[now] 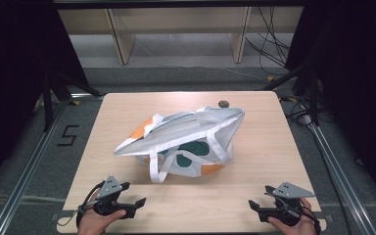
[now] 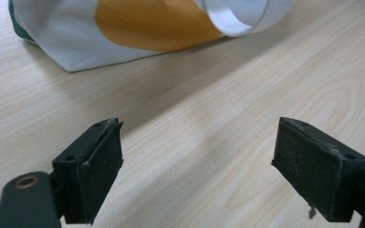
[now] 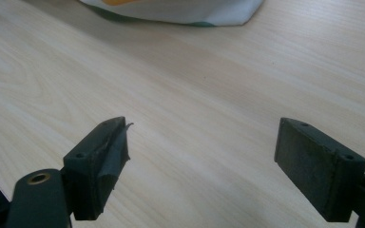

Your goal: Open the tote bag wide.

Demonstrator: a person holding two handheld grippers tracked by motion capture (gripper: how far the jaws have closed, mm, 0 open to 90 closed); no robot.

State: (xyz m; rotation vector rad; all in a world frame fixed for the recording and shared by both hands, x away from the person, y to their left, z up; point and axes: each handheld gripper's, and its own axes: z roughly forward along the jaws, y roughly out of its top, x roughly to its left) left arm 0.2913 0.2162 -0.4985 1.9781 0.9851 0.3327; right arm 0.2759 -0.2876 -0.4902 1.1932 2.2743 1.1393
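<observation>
Holding both grippers low at my near edge of the light wooden table (image 1: 127, 105), left gripper (image 1: 138, 201) and right gripper (image 1: 252, 206) gape empty, well short of the white canvas tote bag (image 1: 186, 139) with orange and green patches, slumped mid-table.
</observation>
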